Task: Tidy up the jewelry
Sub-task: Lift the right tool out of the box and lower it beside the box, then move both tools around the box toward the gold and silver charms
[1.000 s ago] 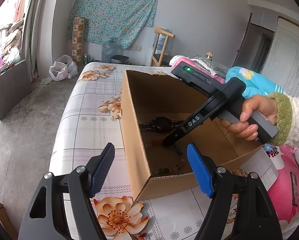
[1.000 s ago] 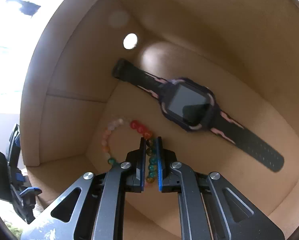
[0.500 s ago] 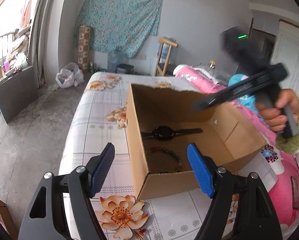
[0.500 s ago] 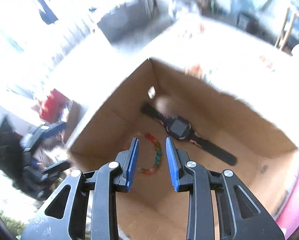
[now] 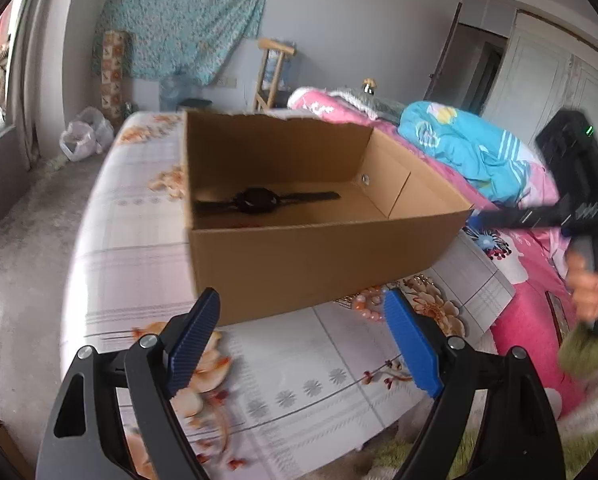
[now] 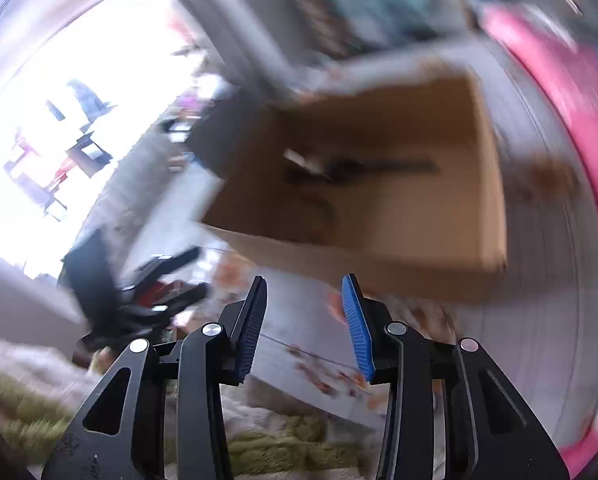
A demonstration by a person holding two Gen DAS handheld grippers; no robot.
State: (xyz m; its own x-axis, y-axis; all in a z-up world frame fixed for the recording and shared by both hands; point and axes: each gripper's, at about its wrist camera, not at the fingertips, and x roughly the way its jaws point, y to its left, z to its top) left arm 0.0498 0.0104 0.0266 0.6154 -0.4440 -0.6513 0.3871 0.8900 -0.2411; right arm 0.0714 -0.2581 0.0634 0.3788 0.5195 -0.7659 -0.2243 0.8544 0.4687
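My left gripper (image 5: 299, 330) has its jaws wide apart and opening more, and nothing is between them. Through the gap I see only the near wall of the cardboard box (image 5: 319, 256) and the flowered tablecloth (image 5: 299, 380) under it. Just beside my right blue pad (image 5: 409, 344), at the foot of the box, lies a small heap of pale pink beads (image 5: 365, 306); the pad covers a part of it, so I cannot tell its full shape.

My right gripper (image 6: 303, 322) has its jaws partly apart and opening as well, with nothing between them. This view is strongly blurred. The box (image 6: 379, 208) appears above the jaws, well apart from them, and inside it I make out only a dark long shape, the watch (image 6: 363, 168).

In the left view the black watch (image 5: 255, 200) lies flat on the box floor near the far wall. The near wall hides the front of the floor, so what lies there I cannot see. At the right edge a hand (image 5: 587, 284) holds the other gripper, blurred and partly cut off, above pink bedding (image 5: 531, 264).
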